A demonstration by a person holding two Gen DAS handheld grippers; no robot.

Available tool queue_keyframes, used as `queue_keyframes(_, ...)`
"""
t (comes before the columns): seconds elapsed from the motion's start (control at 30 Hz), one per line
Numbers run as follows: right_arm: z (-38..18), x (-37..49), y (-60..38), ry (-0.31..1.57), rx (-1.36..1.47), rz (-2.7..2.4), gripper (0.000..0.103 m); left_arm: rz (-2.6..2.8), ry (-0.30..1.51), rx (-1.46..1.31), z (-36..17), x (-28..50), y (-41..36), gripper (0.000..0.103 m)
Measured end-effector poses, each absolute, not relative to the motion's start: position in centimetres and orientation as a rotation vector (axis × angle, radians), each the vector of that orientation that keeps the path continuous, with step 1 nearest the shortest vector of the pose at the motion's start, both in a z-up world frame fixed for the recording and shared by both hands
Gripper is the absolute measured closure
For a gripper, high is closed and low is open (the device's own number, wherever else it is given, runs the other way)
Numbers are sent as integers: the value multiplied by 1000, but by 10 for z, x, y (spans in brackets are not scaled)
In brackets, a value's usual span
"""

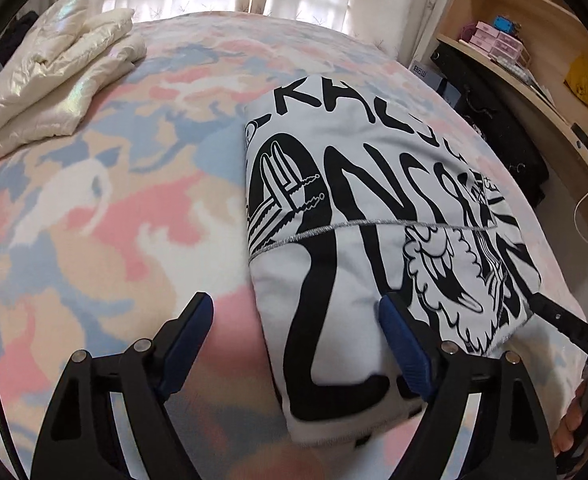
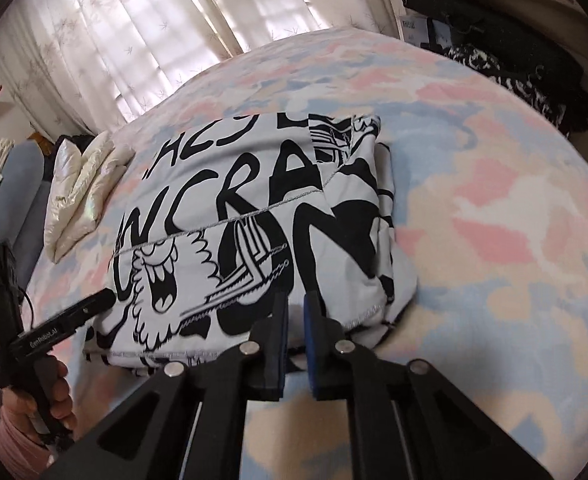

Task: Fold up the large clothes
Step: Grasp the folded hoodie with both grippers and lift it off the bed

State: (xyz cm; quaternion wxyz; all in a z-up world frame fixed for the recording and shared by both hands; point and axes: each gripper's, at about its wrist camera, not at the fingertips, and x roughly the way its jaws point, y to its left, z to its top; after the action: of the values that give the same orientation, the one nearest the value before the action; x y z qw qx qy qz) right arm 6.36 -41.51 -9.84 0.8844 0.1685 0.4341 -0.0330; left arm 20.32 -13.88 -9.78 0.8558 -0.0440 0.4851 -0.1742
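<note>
A folded white garment (image 1: pixel 357 184) with bold black lettering and cartoon print lies on the pastel blanket (image 1: pixel 94 208). My left gripper (image 1: pixel 294 316) stands open astride the garment's near left edge. One finger is over bare blanket, the other over the cloth. My right gripper (image 2: pixel 295 312) hovers at the near edge of the same garment (image 2: pixel 254 200), its pads a narrow slit apart. Whether cloth is pinched there is hidden. A finger (image 1: pixel 553 312) of the right gripper touches the garment's right corner. A finger (image 2: pixel 94 304) of the left gripper touches its left edge.
A folded cream puffy jacket (image 1: pixel 54 76) lies at the far left of the bed. Curtains (image 2: pixel 134 40) hang behind. A wooden shelf unit (image 1: pixel 533 64) and dark piled clothes (image 2: pixel 513 80) stand to the right. A hand (image 2: pixel 34 400) in a pink sleeve holds the left gripper.
</note>
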Motion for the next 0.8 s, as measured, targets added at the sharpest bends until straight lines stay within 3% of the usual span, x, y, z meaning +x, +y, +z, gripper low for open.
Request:
queue_keyframes(0.03, -96, 60, -413, 898, 348, -62, 84, -366, 1018, -87, -96, 199, -138, 19)
queue_keyframes(0.1, -92, 51, -408, 894, 336, -53, 64, -352, 1006, -66, -92, 191, -135, 19)
queue_keyframes(0.17, -90, 41, -403, 887, 315, -49, 57, -330, 995, -46, -88, 183, -130, 19)
queue_keyframes(0.33, -90, 24, -389, 908, 285, -24, 56, -300, 1013, -39, -81, 173, -116, 19)
queue_keyframes(0.57, -82, 16, -388, 901, 282, -31, 47, -341, 1016, -102, -69, 169, -98, 19)
queue_keyframes(0.8, -67, 28, -396, 889, 271, -8, 47, -411, 993, -134, -57, 187, -105, 18)
